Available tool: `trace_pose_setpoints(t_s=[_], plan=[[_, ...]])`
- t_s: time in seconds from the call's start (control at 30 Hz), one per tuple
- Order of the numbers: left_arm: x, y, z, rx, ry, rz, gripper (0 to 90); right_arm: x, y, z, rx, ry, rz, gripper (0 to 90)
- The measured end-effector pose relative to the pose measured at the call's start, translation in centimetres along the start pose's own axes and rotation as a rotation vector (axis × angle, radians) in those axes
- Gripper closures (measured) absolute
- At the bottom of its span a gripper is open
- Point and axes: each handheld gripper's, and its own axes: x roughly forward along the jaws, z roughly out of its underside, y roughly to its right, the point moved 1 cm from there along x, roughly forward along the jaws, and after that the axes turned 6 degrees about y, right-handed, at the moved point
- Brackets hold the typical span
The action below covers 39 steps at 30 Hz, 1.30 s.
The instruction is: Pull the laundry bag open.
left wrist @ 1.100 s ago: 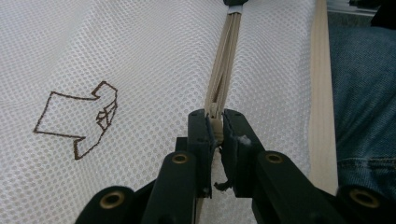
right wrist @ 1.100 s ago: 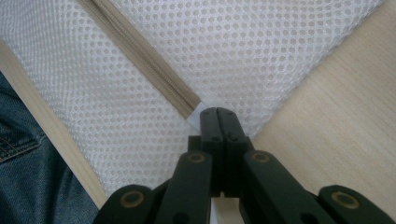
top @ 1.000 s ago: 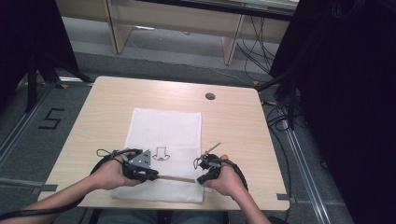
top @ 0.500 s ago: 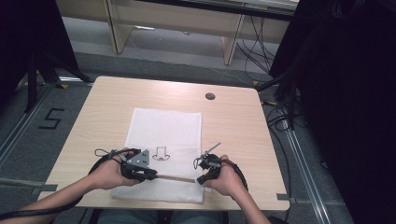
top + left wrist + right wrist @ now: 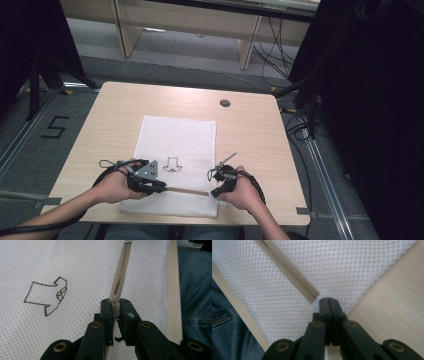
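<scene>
Likely a lab or recording room: bare wooden table [image 5: 125,110], floor rails [image 5: 320,165], trailing cables [image 5: 270,50], black curtains [image 5: 370,75].

A white mesh bag [image 5: 176,150] lies flat at the table's middle, a brown outline drawing [image 5: 173,164] on it, its beige zipper [image 5: 187,189] crossing the near end

Black number 5 [image 5: 54,128] marked on the grey floor [image 5: 30,150] left of the table

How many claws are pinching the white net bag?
2. The left claw is shut on the zipper near the bag's front middle; the right claw pinches the bag's corner where the zipper ends.
</scene>
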Motion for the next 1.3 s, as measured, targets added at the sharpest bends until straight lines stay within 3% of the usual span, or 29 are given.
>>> trace_pose_setpoints(t_s=[0.3, 0.37, 0.7, 0.77, 0.87, 1.3], plan=[[0.0, 0.0, 0.1, 0.016, -0.006, -0.005, 81.7, 0.0, 0.0, 0.0, -0.003, 0.002, -0.001, 90.0], [-0.1, -0.1, 0.2, 0.001, 0.003, 0.001, 81.7, 0.0, 0.0, 0.0, -0.001, 0.000, -0.001, 90.0], [-0.3, -0.2, 0.4, 0.003, 0.000, 0.007, 81.7, 0.0, 0.0, 0.0, -0.001, 0.000, -0.001, 90.0], [-0.6, -0.3, 0.6, 0.012, -0.017, -0.015, 81.7, 0.0, 0.0, 0.0, -0.007, 0.003, 0.003, 90.0], [-1.2, -0.6, 1.0, -0.012, -0.009, -0.018, 81.7, 0.0, 0.1, 0.0, -0.014, 0.002, -0.001, 90.0], [-1.4, -0.5, 1.2, -0.014, 0.004, -0.023, 81.7, 0.0, 0.1, 0.0, -0.012, 0.003, 0.000, 90.0]])
